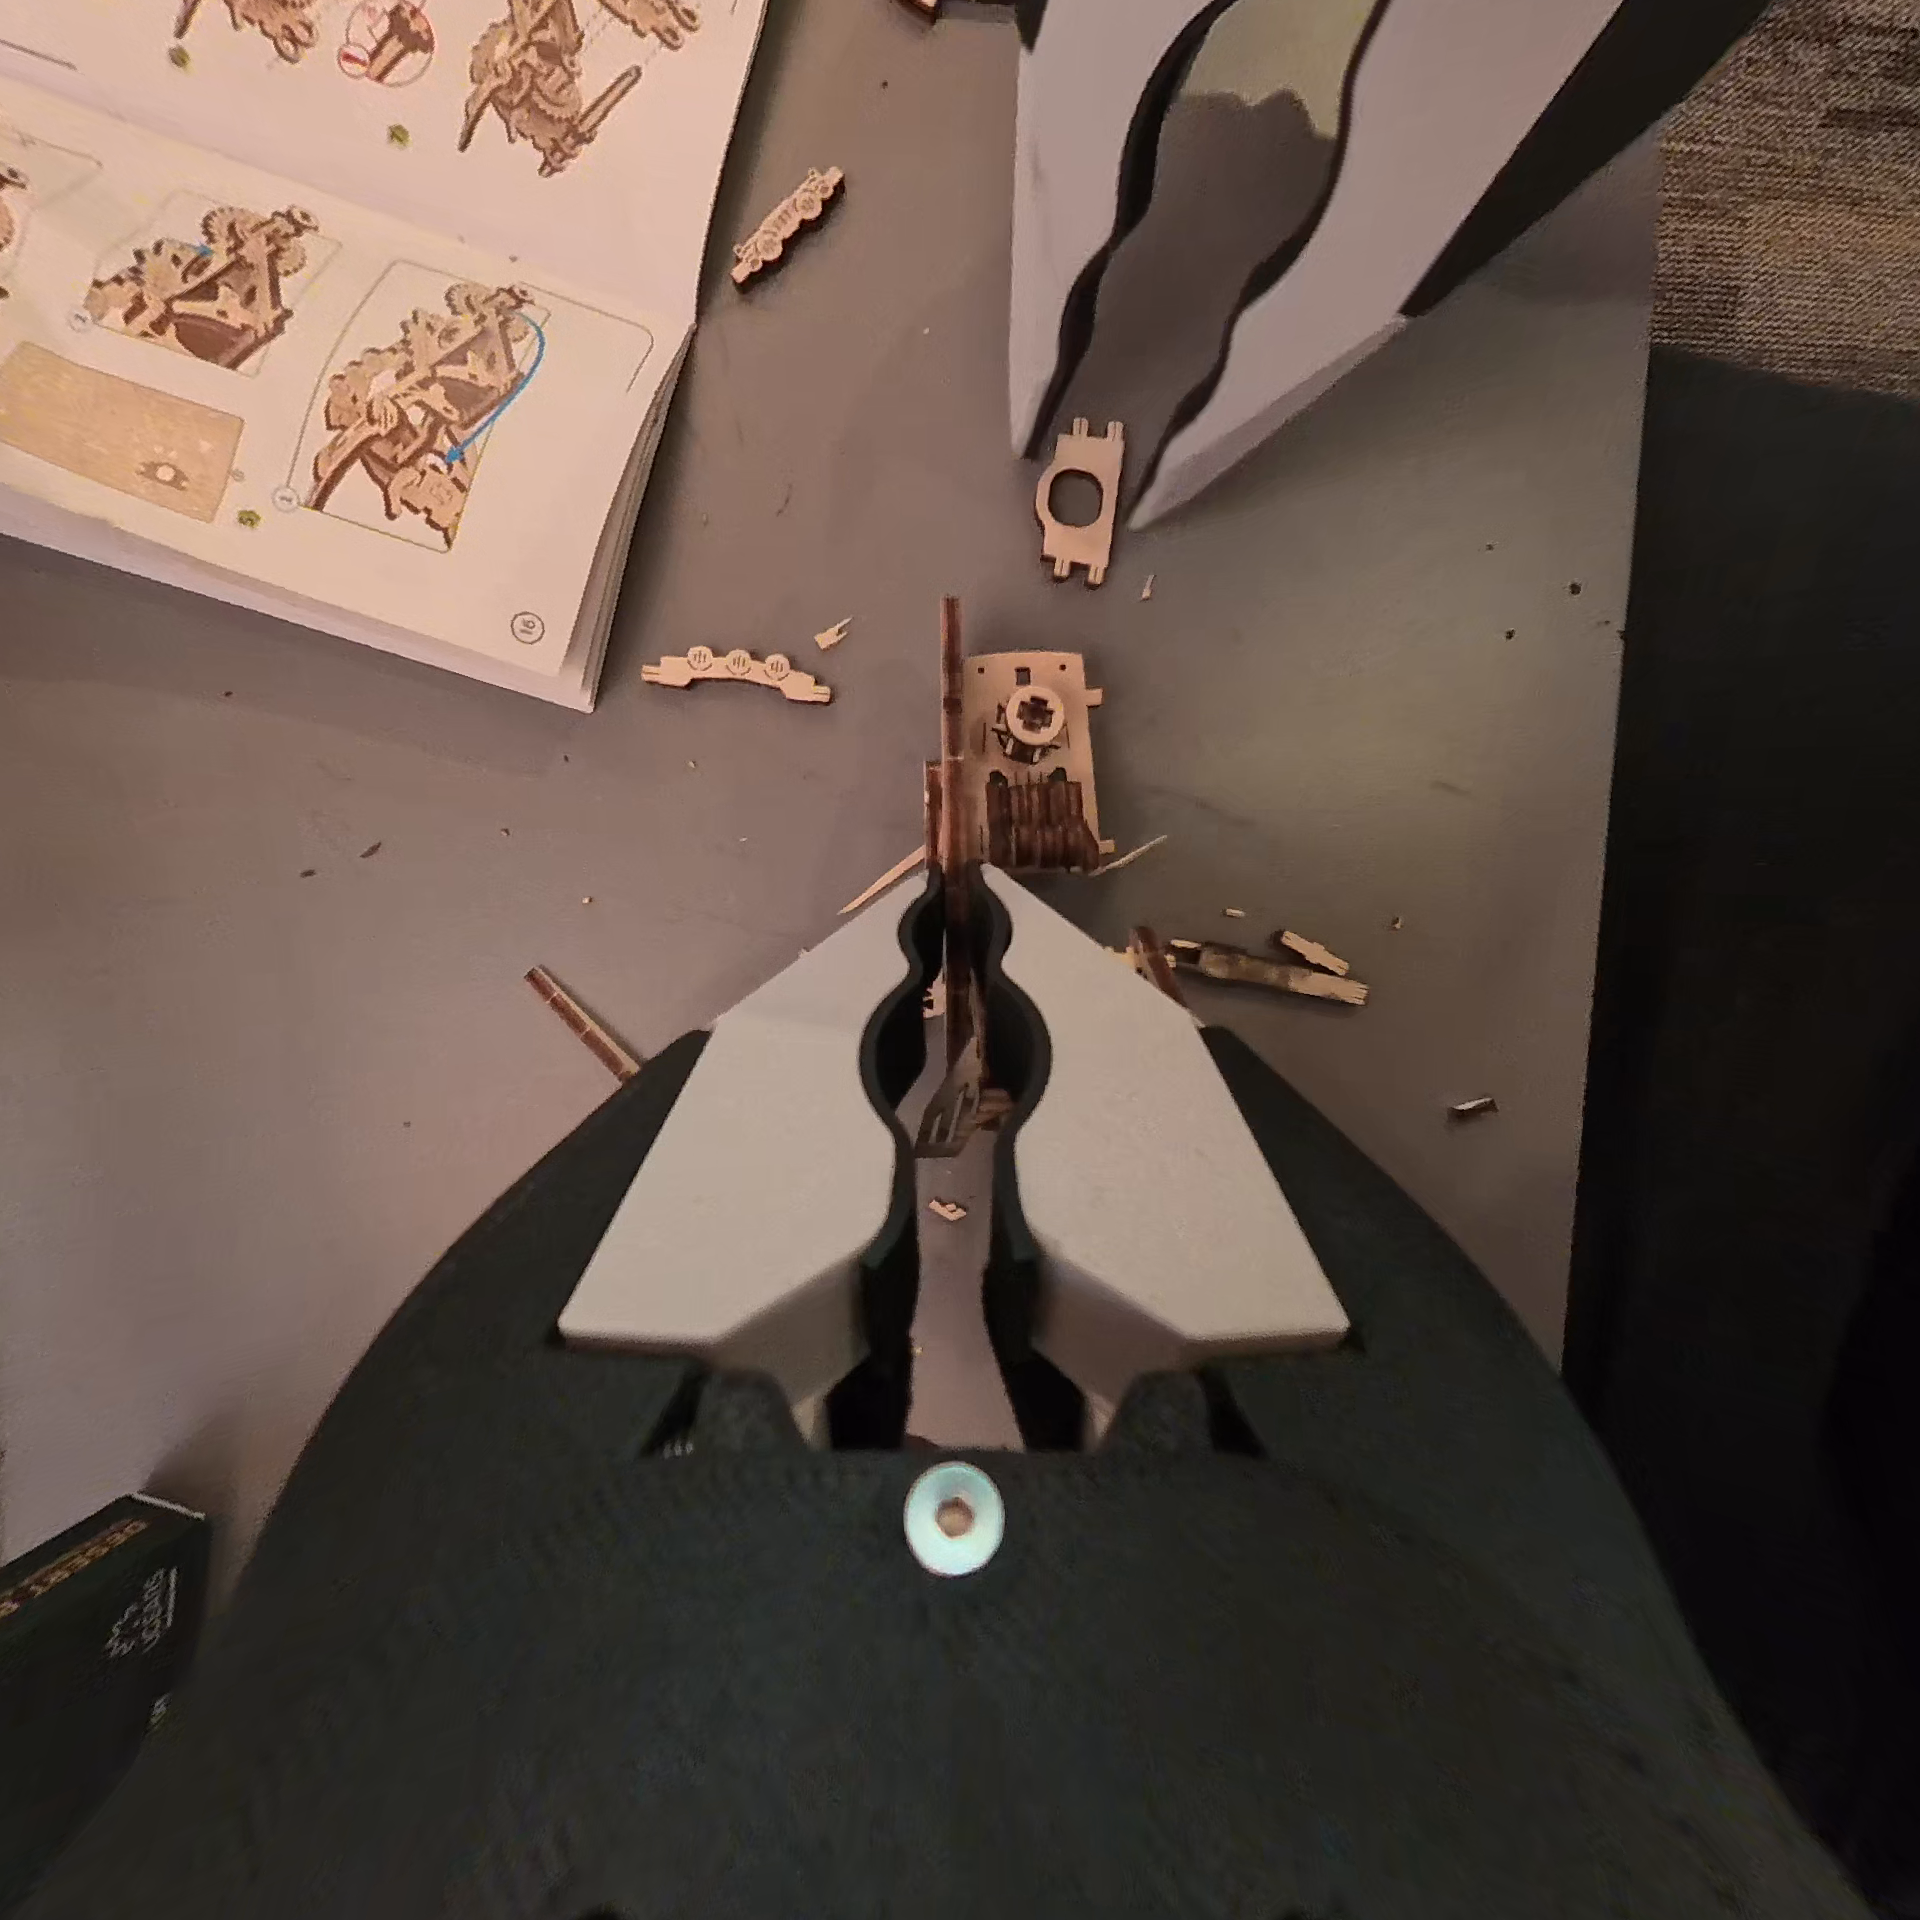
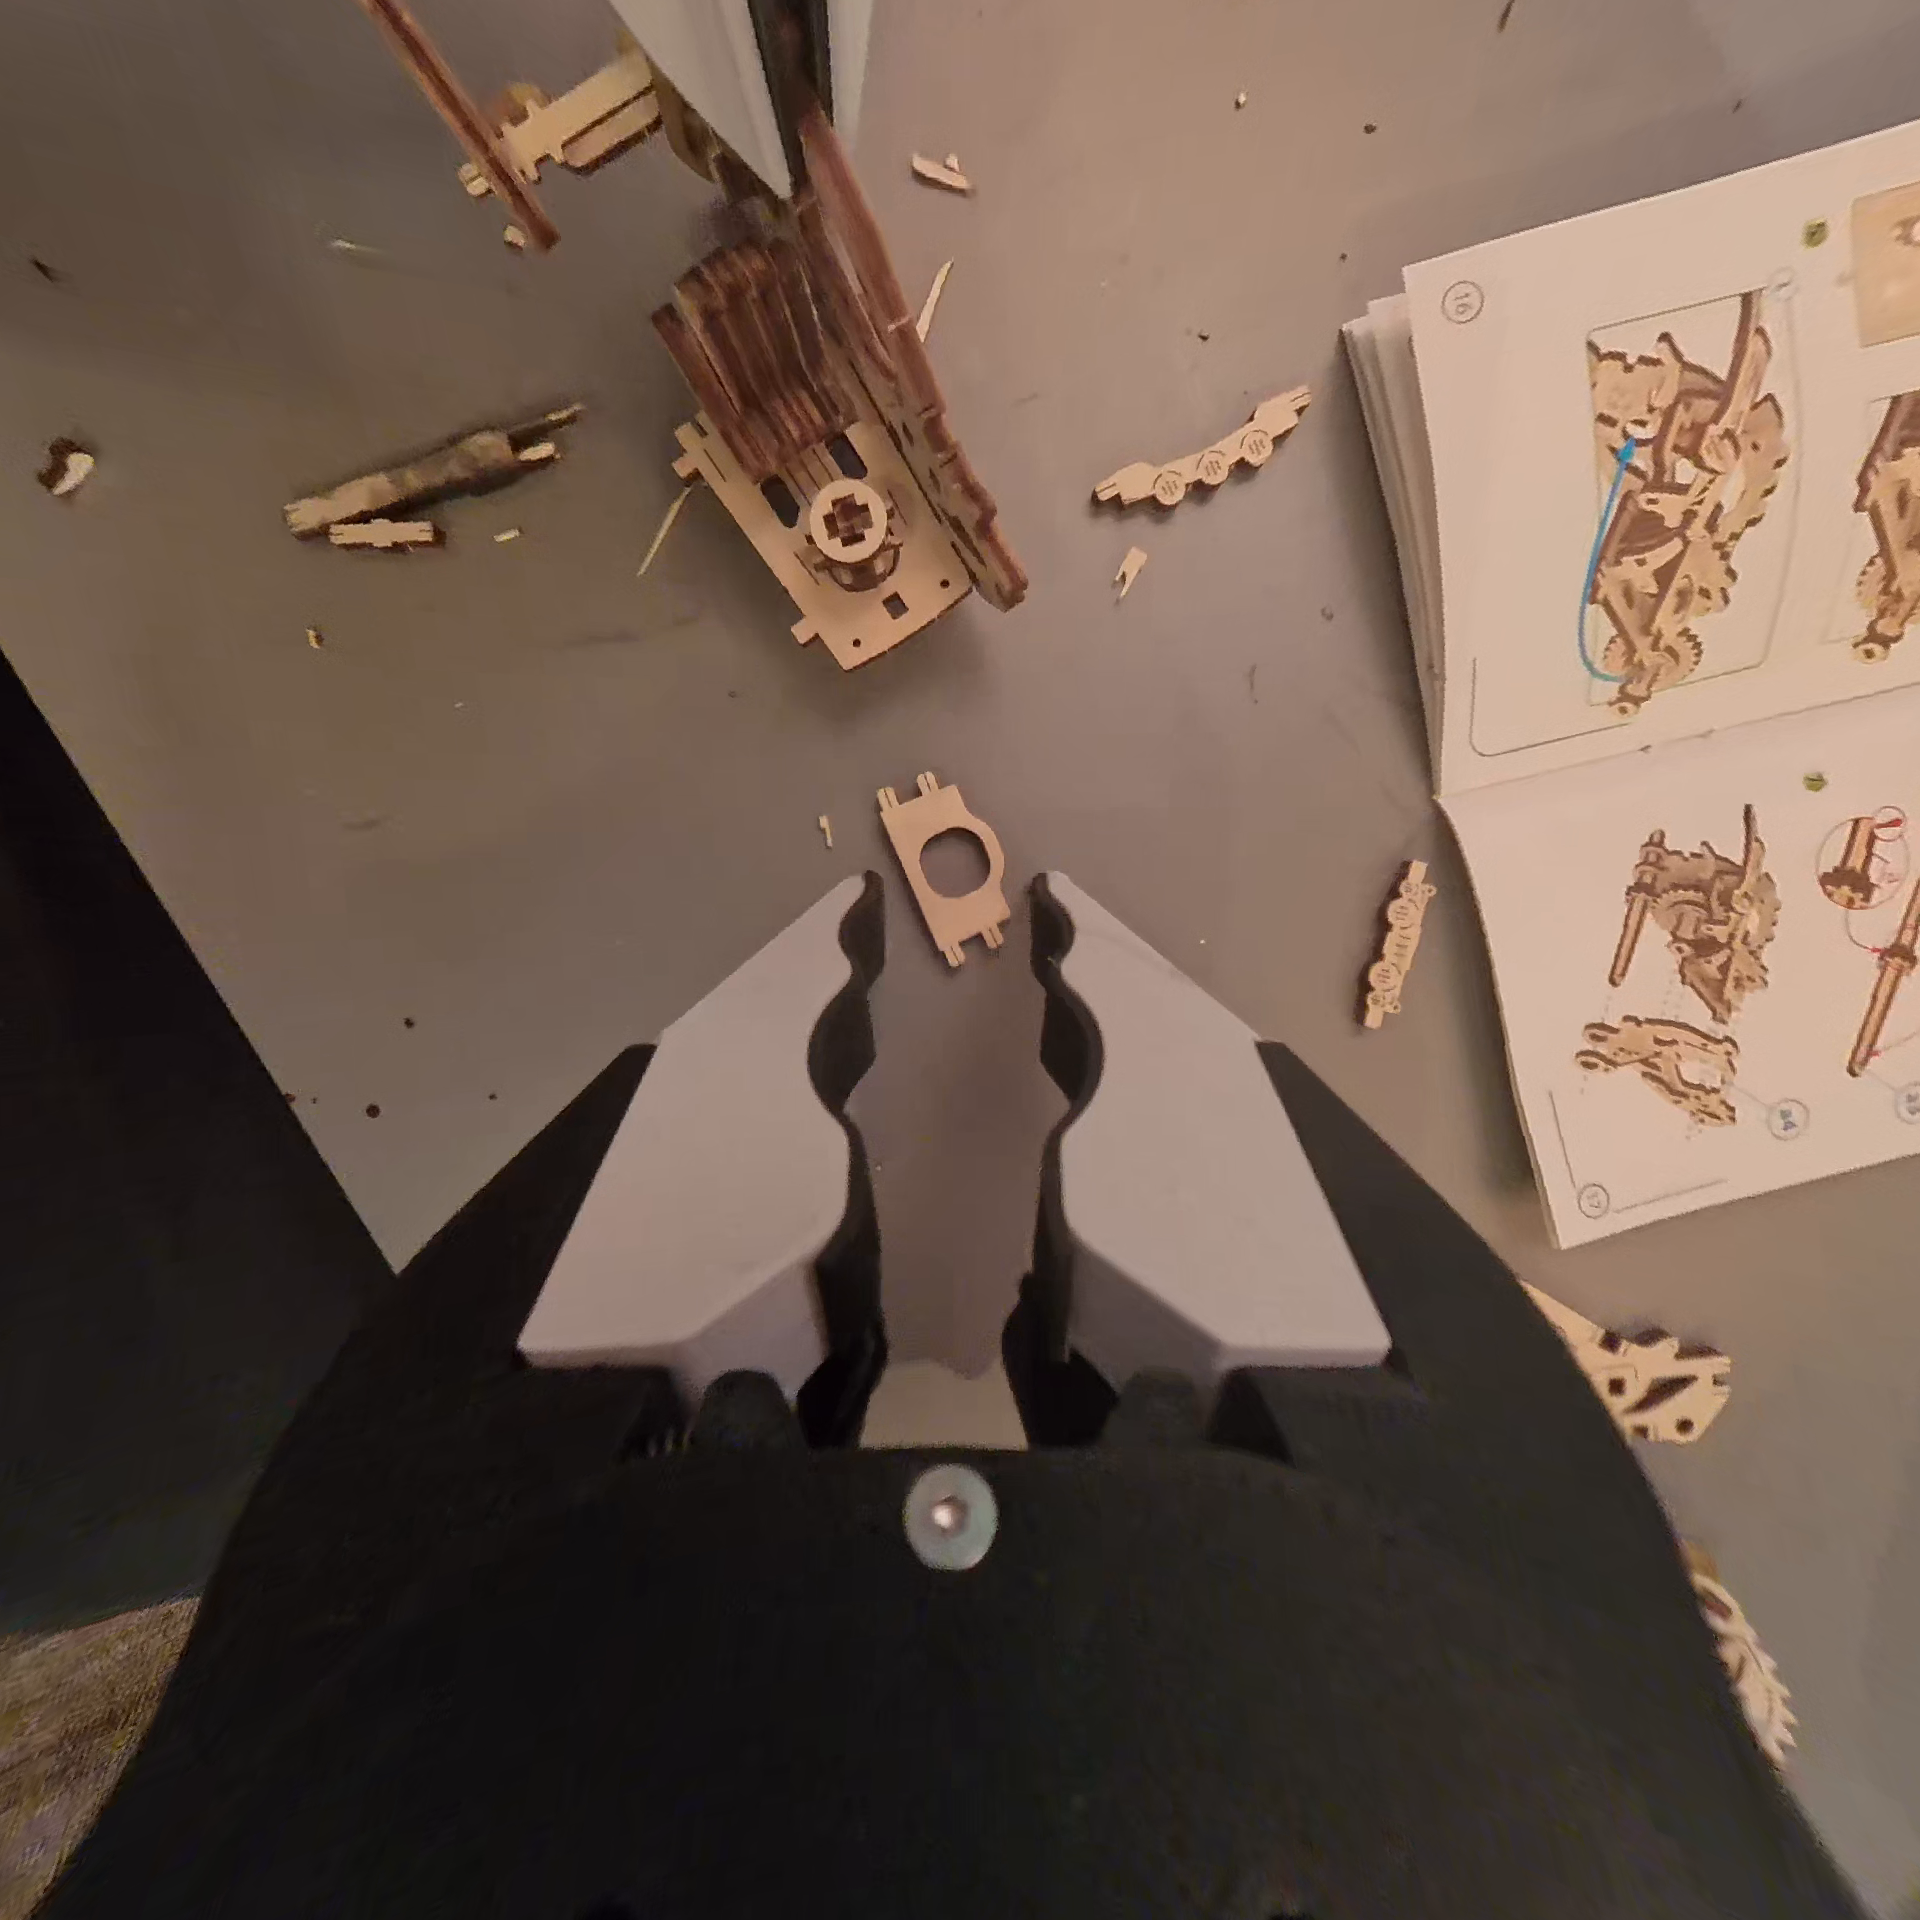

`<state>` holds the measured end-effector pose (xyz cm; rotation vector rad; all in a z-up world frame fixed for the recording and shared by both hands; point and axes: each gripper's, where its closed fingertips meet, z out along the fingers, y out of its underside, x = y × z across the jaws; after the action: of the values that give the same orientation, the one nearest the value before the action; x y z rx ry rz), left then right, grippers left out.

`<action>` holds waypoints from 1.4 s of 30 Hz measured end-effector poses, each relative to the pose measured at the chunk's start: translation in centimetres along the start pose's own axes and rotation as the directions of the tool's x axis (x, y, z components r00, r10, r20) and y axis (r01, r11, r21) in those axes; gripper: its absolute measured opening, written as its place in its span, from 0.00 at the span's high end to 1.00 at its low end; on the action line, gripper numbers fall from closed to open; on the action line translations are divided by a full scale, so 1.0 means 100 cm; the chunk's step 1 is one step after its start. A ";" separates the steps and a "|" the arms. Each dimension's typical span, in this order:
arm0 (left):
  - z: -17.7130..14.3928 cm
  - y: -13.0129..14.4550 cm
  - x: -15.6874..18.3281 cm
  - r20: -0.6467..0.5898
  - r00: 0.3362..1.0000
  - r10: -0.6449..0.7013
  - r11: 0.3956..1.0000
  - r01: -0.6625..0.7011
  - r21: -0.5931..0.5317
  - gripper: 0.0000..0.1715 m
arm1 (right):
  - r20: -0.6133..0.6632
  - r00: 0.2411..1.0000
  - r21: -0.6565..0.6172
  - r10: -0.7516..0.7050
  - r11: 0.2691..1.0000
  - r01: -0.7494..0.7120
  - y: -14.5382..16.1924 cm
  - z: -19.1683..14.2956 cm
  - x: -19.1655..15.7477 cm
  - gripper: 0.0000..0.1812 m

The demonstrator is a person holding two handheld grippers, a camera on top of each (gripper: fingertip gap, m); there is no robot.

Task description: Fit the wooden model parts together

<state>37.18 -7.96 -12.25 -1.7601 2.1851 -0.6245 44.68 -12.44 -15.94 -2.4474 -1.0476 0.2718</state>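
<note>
My left gripper [image 1: 956,883] is shut on the side plate of a part-built wooden model [image 1: 1023,764] and holds it over the grey table; the model also shows in the right wrist view [image 2: 842,457], with the left gripper's fingers [image 2: 769,94] on it. My right gripper [image 2: 954,883] is open and empty, its tips on either side of a flat wooden plate with a round hole [image 2: 948,868] that lies on the table. The same plate [image 1: 1081,499] lies by the right gripper's fingertips [image 1: 1143,509] in the left wrist view.
An open instruction booklet [image 1: 312,312] [image 2: 1662,727] lies beside the work spot. Loose wooden pieces lie around: a curved strip [image 1: 738,670] [image 2: 1205,452], a short strip [image 1: 790,223] [image 2: 1397,940], sticks [image 1: 1268,971] [image 2: 436,478] and splinters. A cut-out sheet [image 2: 1652,1382] lies at the right. The table's edge [image 1: 1621,831] is near.
</note>
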 end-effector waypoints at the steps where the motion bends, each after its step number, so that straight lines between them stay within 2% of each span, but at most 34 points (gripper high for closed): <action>1: 0.000 0.000 0.000 -0.006 1.000 -0.004 1.000 0.004 0.000 1.00 | 0.003 1.000 0.010 0.007 1.000 -0.007 -0.001 0.000 0.000 0.90; 13: -0.002 -0.002 -0.004 -0.037 0.997 -0.068 0.997 0.069 0.020 1.00 | 0.054 0.987 0.137 0.153 0.978 -0.160 -0.015 -0.010 0.000 0.92; 21: -0.005 -0.013 -0.007 0.042 0.994 -0.102 0.993 0.099 0.069 1.00 | 0.039 0.968 0.238 0.249 0.938 -0.251 -0.047 -0.029 0.002 0.92; 29: -0.006 -0.024 -0.005 0.114 0.989 -0.099 0.992 0.088 0.091 1.00 | -0.057 0.964 0.202 0.261 0.948 -0.245 -0.055 -0.024 0.005 0.92; 42: -0.005 -0.028 -0.005 0.135 0.986 -0.101 0.991 0.088 0.102 1.00 | -0.142 0.964 0.153 0.225 0.967 -0.203 -0.054 -0.019 0.006 0.92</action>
<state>39.43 -7.88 -10.50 -1.8087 1.9559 -0.5970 42.34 -9.32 -11.67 -2.4132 -0.6743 0.2071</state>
